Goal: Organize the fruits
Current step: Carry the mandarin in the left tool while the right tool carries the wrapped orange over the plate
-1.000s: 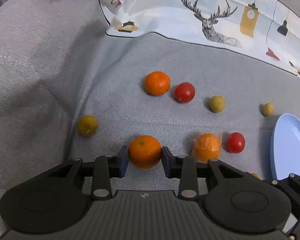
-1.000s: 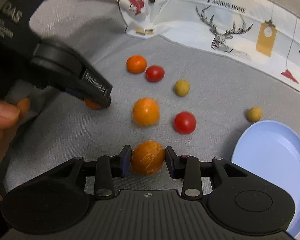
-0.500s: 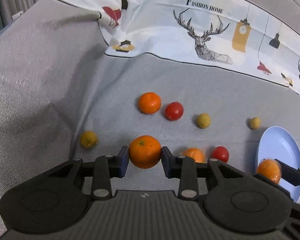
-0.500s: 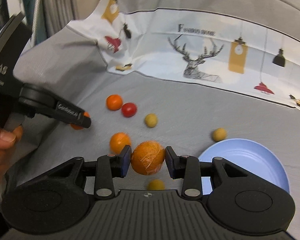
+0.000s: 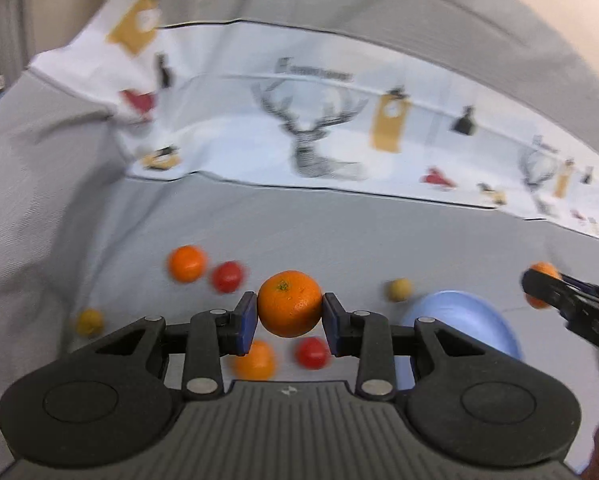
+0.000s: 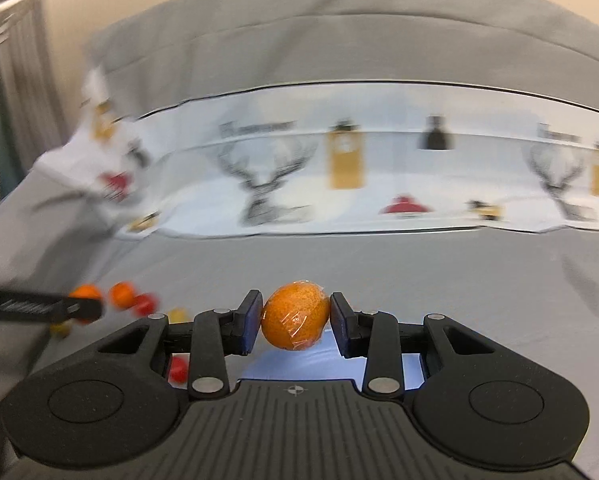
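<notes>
Lifting both fruits clear of the grey fabric, you had carried them toward the blue plate point(image 5: 487, 322) within the last second. Your left gripper point(image 5: 290, 303) was clamped on a bare orange point(image 5: 290, 304), which a second earlier sat low against the cloth and now hung above the scattered fruit. Your right gripper point(image 6: 295, 317) was closed on a film-wrapped orange point(image 6: 295, 317), and the plate's pale blue showed directly beneath it in the right wrist view, where half a second before the plate lay off to the right. In the left wrist view that same wrapped orange appeared near the plate's far right edge.

Left on the fabric were another orange point(image 5: 186, 264), two red tomatoes point(image 5: 227, 277) point(image 5: 310, 353), a further orange point(image 5: 254, 360) under the left jaws, and small yellowish fruits point(image 5: 398, 289) point(image 5: 88, 321). Both views were blurred by motion.

My reading is that the right orange was about ready to be released onto the plate, with the left to follow; the plate held nothing visible yet.
</notes>
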### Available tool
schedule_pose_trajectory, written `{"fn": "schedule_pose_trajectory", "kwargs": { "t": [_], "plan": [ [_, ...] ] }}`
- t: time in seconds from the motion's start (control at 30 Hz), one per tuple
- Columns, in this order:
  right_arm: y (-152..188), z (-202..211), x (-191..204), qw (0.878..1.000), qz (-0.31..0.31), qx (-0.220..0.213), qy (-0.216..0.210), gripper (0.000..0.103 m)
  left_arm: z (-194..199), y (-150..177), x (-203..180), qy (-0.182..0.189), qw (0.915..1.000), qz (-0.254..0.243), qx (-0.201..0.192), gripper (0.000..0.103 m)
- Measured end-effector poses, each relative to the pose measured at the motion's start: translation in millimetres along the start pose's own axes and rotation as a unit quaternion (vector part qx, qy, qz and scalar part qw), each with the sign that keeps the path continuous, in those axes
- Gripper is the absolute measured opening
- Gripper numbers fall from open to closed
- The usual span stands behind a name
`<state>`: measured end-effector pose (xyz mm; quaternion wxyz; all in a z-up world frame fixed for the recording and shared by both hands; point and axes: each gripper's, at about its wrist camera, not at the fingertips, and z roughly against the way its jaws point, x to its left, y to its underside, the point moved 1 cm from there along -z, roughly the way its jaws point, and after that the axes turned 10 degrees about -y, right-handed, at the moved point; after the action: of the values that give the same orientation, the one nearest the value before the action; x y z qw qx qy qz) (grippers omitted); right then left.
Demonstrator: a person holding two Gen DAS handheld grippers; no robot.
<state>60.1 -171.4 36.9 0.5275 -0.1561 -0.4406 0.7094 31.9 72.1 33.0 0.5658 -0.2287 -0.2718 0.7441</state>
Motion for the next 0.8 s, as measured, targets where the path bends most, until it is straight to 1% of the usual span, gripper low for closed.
{"fn": "schedule_pose_trajectory", "kwargs": {
  "t": [0.07,0.13,0.23,0.37,0.43,0.53,0.6,0.7,0.8],
  "plan": [
    [-0.1,1.5,-18.7,1.000,-0.006,0.006,0.006,0.038,-0.3,1.2,-18.0,0.040,0.9991,-0.014,0.007,0.038],
    [0.7,2.2,-35.4,1.000,0.000,0.013,0.018,0.038,0.3,6.3,-38.9,0.062,0.9971,-0.044,0.009,0.038],
    [0.0,4.4,-59.7,0.999,-0.018,0.026,0.024,0.038,-0.4,15.2,-69.3,0.084,0.9921,-0.092,0.010,0.038],
    [10.7,-1.4,-80.6,0.996,-0.064,0.054,0.035,0.038,-12.1,28.2,-97.5,0.102,0.9858,-0.130,0.030,0.038],
    [14.9,-5.3,-80.7,0.995,-0.072,0.064,0.038,0.038,-18.9,32.8,-107.1,0.107,0.9838,-0.138,0.041,0.038],
    [19.6,-11.8,-73.2,0.994,-0.065,0.081,0.033,0.038,-26.7,38.3,-119.4,0.106,0.9812,-0.152,0.055,0.038],
    [22.4,-15.3,-68.2,0.994,-0.057,0.088,0.033,0.038,-31.6,43.9,-124.7,0.095,0.9793,-0.166,0.067,0.038],
    [24.7,-19.1,-64.0,0.993,-0.057,0.095,0.030,0.038,-43.2,50.4,-126.9,0.067,0.9749,-0.191,0.092,0.038],
    [26.8,-22.6,-61.4,0.993,-0.058,0.103,0.028,0.038,-45.5,50.0,-124.4,0.072,0.9742,-0.192,0.095,0.038]
  ]
}}
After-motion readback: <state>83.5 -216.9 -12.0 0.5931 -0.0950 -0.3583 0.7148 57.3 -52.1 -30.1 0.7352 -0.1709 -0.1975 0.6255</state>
